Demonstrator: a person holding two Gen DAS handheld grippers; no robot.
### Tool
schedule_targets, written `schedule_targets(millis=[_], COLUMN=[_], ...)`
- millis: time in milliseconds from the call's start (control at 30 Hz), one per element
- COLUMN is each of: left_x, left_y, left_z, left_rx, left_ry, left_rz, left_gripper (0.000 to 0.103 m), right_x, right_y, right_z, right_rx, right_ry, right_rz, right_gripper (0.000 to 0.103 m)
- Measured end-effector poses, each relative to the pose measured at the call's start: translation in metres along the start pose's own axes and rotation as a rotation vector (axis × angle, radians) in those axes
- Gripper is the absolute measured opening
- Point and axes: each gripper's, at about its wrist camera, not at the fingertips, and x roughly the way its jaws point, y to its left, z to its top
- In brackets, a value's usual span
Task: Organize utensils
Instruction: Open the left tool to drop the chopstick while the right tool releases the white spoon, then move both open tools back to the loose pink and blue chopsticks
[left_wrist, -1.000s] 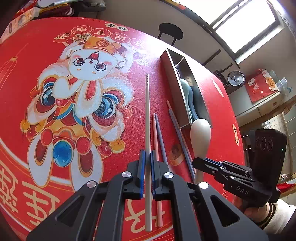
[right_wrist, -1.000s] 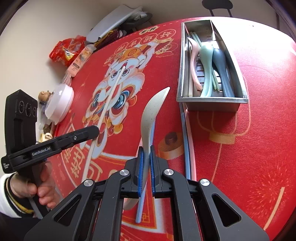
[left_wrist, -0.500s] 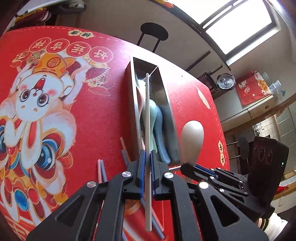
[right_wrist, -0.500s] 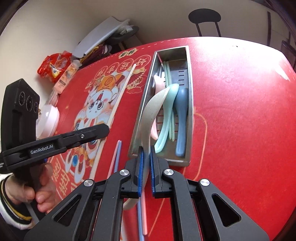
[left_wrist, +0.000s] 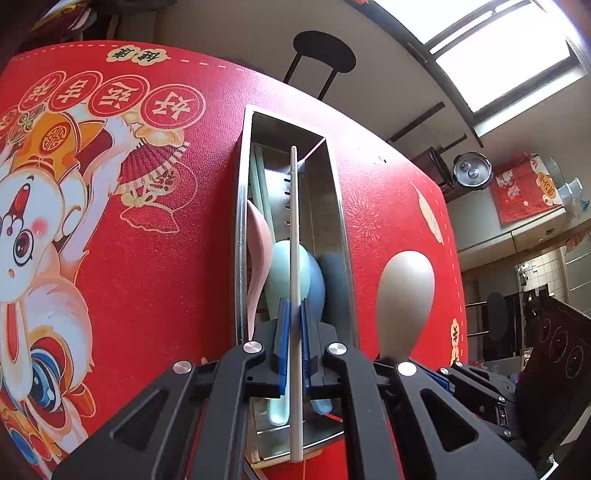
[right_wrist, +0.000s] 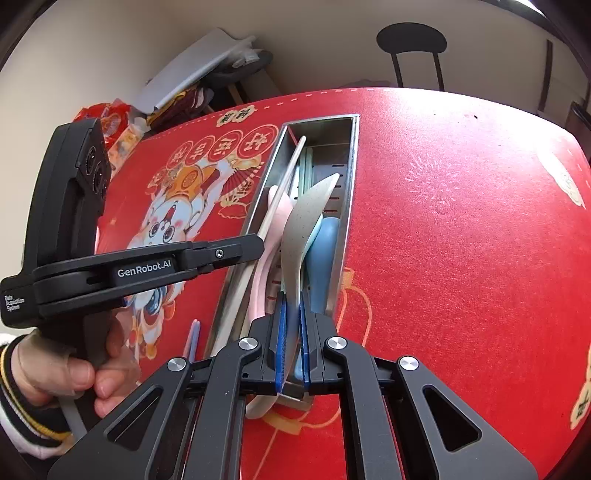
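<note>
The left gripper (left_wrist: 293, 325) had its jaws clamped on a long off-white chopstick (left_wrist: 294, 236), held lengthwise over the narrow stainless-steel utensil tray (left_wrist: 341, 221) on the red-clothed worktop (left_wrist: 155, 236). The right gripper (right_wrist: 291, 325) gripped a speckled beige spoon (right_wrist: 301, 225) by its handle, bowl raised above the tray, where pink (right_wrist: 275, 221), mint-green (left_wrist: 282, 269) and blue spoons (right_wrist: 325, 254) lay together.

I see brushed metal tray (left_wrist: 341, 221), dull sheen; matt speckled plastic spoon (right_wrist: 303, 225); smooth matt pale chopstick (left_wrist: 294, 258); grainy red printed cover on tabletop (right_wrist: 461, 240); black matt plastic jaws.
</note>
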Motion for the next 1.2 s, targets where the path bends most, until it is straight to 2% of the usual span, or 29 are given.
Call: schedule_targets(millis=[100, 200, 233, 367, 500, 633, 733, 833, 1033, 1067, 1100, 1167, 1200], left_x=[-0.001, -0.014, -0.021, -0.052, -0.076, -0.091, -0.101, -0.11, -0.12, -0.121, -0.122, -0.123, -0.123], left_y=[0.0, -0.002, -0.001, 0.011, 0.033, 0.054, 0.065, 0.072, 0.077, 0.077, 0.077, 0.076, 0.076], left_z=[0.002, 0.009, 0.011, 0.016, 0.014, 0.007, -0.002, -0.015, -0.054, -0.06, -0.067, -0.081, -0.088], left_rx=[0.024, 0.062, 0.075, 0.115, 0.106, 0.078, 0.078, 0.099, 0.153, 0.162, 0.17, 0.188, 0.198], left_ry=[-0.005, -0.047, -0.066, -0.155, -0.192, -0.2, -0.203, -0.201, -0.181, -0.176, -0.172, -0.164, -0.158], left_rz=[-0.01, 0.001, 0.011, 0.075, 0.139, 0.174, 0.183, 0.194, 0.228, 0.232, 0.238, 0.25, 0.255], left_gripper=[0.01, 0.011, 0.012, 0.03, 0.032, 0.035, 0.043, 0.045, 0.07, 0.075, 0.078, 0.083, 0.085], right_x=[0.005, 0.012, 0.015, 0.03, 0.048, 0.06, 0.048, 0.029, -0.007, -0.01, -0.014, -0.021, -0.024], right_y=[-0.001, 0.0, 0.001, 0.007, 0.01, 0.013, 0.017, 0.022, 0.02, 0.02, 0.021, 0.024, 0.026], right_z=[0.003, 0.005, 0.006, 0.012, 0.019, 0.024, 0.023, 0.018, -0.015, -0.022, -0.028, -0.044, -0.052], right_rx=[0.005, 0.002, 0.001, 0.01, 0.051, 0.074, 0.057, 0.038, 0.07, 0.074, 0.077, 0.082, 0.078], right_ry=[0.003, 0.014, 0.018, 0.032, 0.056, 0.085, 0.063, 0.03, -0.02, -0.025, -0.032, -0.053, -0.064], right_rz=[0.003, 0.008, 0.01, 0.03, 0.046, -0.024, -0.079, -0.09, -0.101, -0.108, -0.113, -0.116, -0.115], right_gripper=[0.007, 0.007, 0.007, 0.007, 0.007, 0.008, 0.008, 0.008, 0.011, 0.018, 0.034, 0.054, 0.054])
